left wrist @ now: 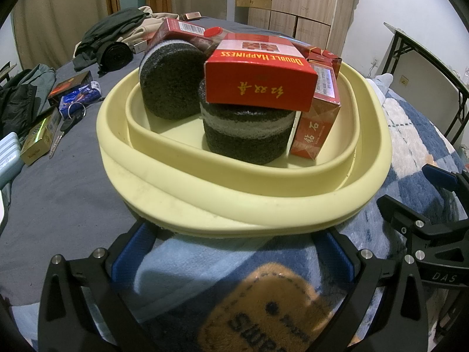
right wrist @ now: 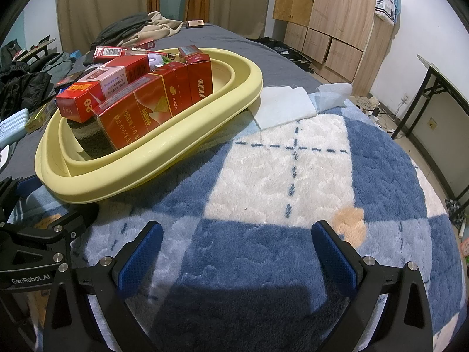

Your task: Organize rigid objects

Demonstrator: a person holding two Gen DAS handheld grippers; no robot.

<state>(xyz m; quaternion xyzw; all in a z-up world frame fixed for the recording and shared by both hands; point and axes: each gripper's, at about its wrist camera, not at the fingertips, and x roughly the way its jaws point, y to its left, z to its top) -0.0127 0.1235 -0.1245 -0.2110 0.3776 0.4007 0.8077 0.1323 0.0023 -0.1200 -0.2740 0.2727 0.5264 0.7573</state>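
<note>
A pale yellow basin [left wrist: 240, 205] [right wrist: 146, 176] stands on the bed, half on a blue and white blanket [right wrist: 293, 176]. Inside it are two dark sponge rolls [left wrist: 173, 85] [left wrist: 246, 135] and several red cartons. One red "Double Happiness" box [left wrist: 261, 79] lies on top of the nearer roll, and an orange-red box [left wrist: 313, 129] stands to its right. My left gripper [left wrist: 231, 252] is open, its blue pads just below the basin's near rim. My right gripper [right wrist: 237, 252] is open over the blanket, with nothing between its fingers, to the right of the basin.
Small boxes [left wrist: 73, 88], keys [left wrist: 73, 114] and a yellow pack [left wrist: 38, 143] lie on the grey sheet left of the basin. Dark clothes [left wrist: 114, 35] are piled at the back. A folded white cloth [right wrist: 284, 105] lies beyond the basin. Wooden cabinets [right wrist: 331, 23] and a table [right wrist: 439, 88] stand to the right.
</note>
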